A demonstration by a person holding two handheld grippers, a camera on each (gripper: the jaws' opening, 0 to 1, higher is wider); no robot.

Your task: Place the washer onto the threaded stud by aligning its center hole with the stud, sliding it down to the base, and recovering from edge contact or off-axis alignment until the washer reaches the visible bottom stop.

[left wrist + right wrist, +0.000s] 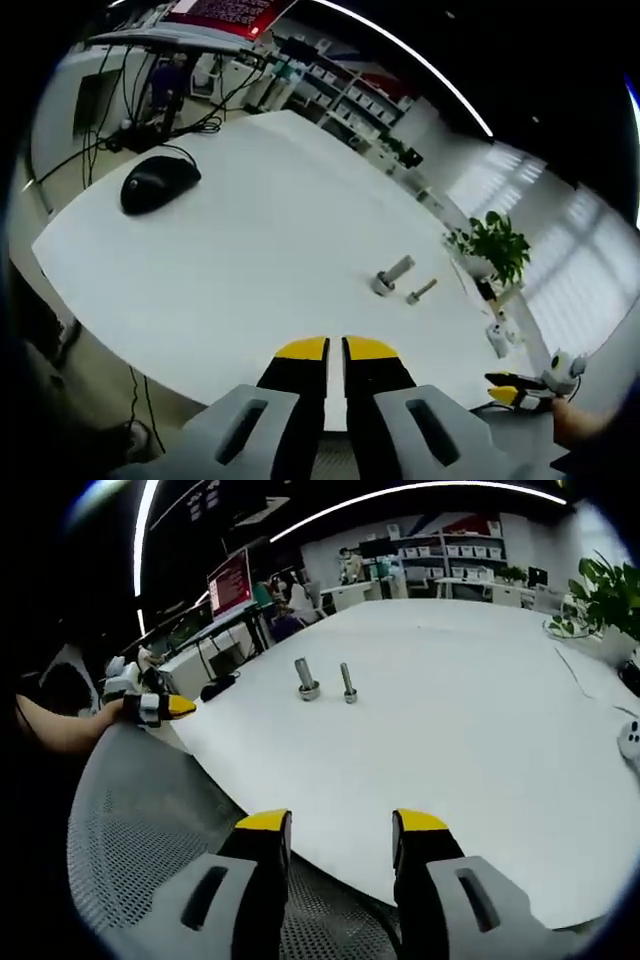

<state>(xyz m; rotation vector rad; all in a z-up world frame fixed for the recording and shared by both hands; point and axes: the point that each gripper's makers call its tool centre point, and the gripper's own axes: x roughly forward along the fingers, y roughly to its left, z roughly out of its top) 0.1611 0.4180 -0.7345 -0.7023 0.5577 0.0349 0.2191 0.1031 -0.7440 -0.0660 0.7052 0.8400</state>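
Two metal threaded studs stand upright on the white table point(230, 250). The thicker stud point(393, 274) point(305, 678) has a wide ring-like foot; whether that foot is a washer I cannot tell. Beside it stands the thinner stud point(421, 291) point(347, 683). My left gripper point(335, 350) hovers over the table's near edge, well short of the studs, shut with nothing between its yellow tips. It also shows in the right gripper view as the left gripper point(165, 708), held in a hand. My right gripper point(342, 822) is open and empty, off the table edge, and appears small as the right gripper point(515, 392).
A black mouse point(158, 183) point(218, 686) lies at the table's far side. A potted plant point(495, 245) point(605, 595) stands near a corner, with a small white object point(630, 742) nearby. A grey mesh chair point(140, 830) sits under my right gripper. Desks and shelves line the background.
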